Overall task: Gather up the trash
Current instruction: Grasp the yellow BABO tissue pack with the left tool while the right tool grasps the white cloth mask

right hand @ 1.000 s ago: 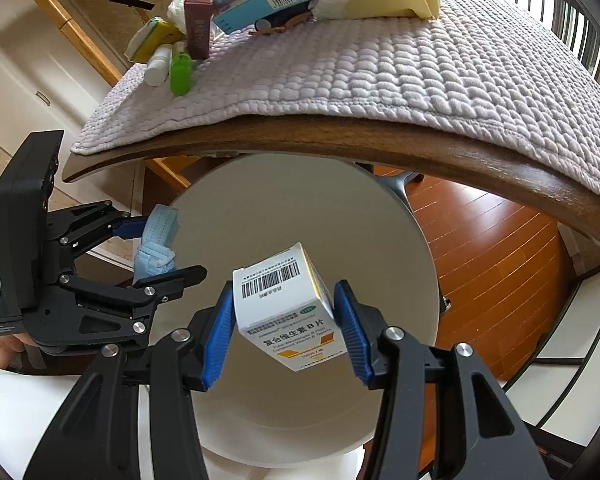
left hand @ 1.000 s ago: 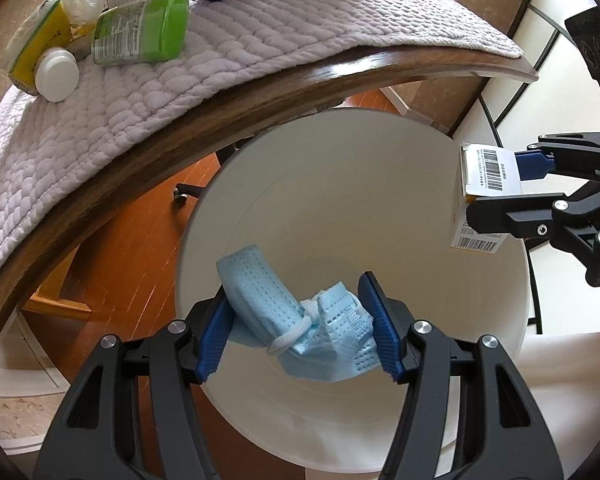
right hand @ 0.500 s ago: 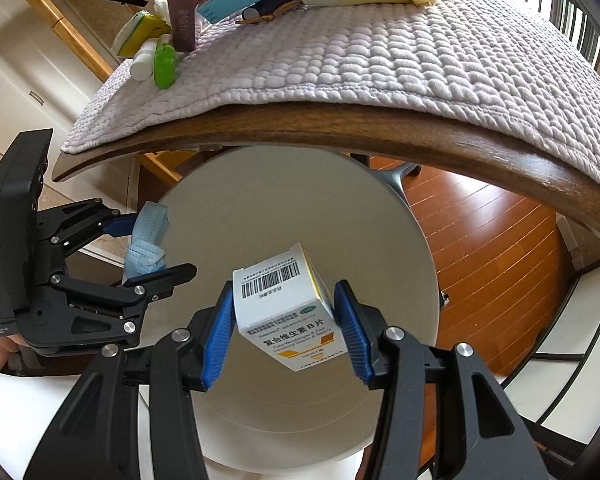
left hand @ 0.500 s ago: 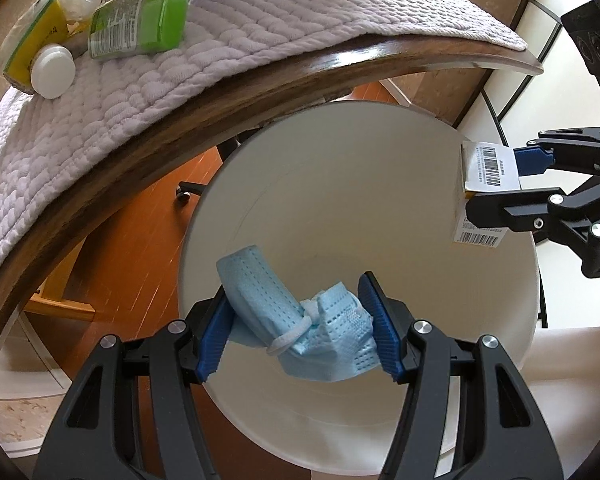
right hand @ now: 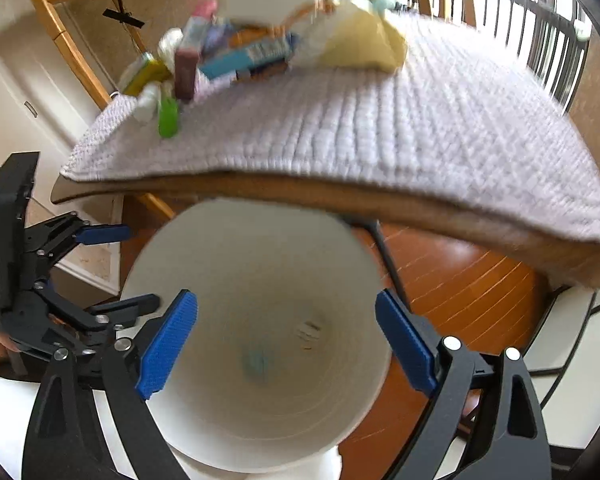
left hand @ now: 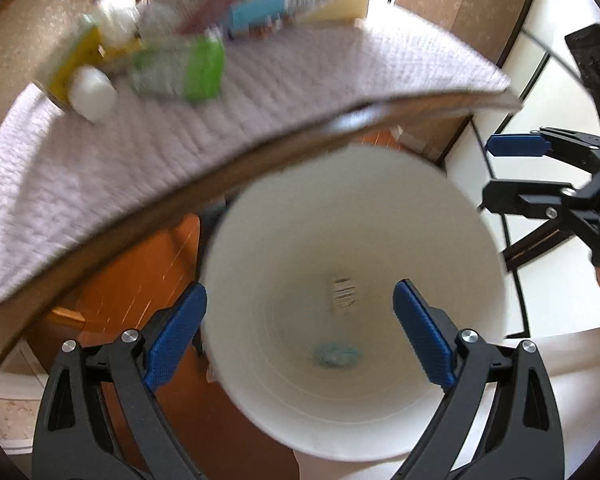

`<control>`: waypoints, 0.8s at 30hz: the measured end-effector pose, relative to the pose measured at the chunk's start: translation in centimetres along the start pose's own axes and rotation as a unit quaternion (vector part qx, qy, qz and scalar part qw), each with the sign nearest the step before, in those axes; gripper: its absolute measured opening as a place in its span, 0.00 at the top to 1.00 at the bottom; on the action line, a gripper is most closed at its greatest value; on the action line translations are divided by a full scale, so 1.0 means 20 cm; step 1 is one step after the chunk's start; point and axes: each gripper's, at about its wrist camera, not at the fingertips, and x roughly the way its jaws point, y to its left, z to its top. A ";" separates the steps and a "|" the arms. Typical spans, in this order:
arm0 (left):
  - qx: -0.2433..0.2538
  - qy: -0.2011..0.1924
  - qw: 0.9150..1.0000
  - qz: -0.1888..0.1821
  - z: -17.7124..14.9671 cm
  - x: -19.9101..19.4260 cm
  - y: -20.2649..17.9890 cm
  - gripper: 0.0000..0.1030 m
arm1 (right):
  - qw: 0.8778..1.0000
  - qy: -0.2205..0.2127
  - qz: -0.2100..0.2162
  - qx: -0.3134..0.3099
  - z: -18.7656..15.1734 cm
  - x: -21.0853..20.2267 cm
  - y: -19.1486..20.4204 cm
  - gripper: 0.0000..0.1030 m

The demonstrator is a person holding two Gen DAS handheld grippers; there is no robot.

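A white bin [left hand: 300, 208] [right hand: 228, 248] stands on the floor below the table edge. At its bottom lie a crumpled blue face mask [left hand: 335, 354] [right hand: 256, 362] and a small white medicine box [left hand: 343, 295] [right hand: 309, 333]. My left gripper [left hand: 300, 332] hangs over the bin mouth, its jaws opening wide with nothing between them. My right gripper [right hand: 286, 346] is over the bin too, jaws opening, empty. Each gripper also shows in the other's view: the right gripper [left hand: 508, 172] at the bin's right side, the left gripper [right hand: 112, 268] at its left.
A wooden table with a quilted lilac cloth [left hand: 180, 120] [right hand: 380, 120] carries a blurred pile: green bottle [left hand: 180, 70] [right hand: 168, 118], white bottle [left hand: 92, 94], blue box [left hand: 260, 14] [right hand: 252, 54], yellow bag [right hand: 364, 44]. Orange wood floor [right hand: 460, 280] surrounds the bin. White clothing [right hand: 4, 420] lies below.
Both grippers have opened wide. The mask and the medicine box have dropped from the jaws to the bin's bottom. Both views now look higher, showing more of the table, and are blurred.
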 end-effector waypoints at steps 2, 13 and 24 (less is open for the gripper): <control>-0.009 -0.029 0.999 -0.009 0.04 -0.12 0.03 0.06 | 0.999 -0.037 -0.013 -0.008 0.04 -0.09 0.00 0.04; -0.137 -0.112 0.981 0.083 0.39 -0.38 0.47 0.01 | 0.972 -0.165 -0.102 -0.133 0.45 -0.21 0.09 0.04; -0.211 -0.073 0.975 0.017 0.52 -0.18 0.82 0.01 | 0.949 -0.157 -0.129 -0.242 0.71 -0.05 0.15 0.04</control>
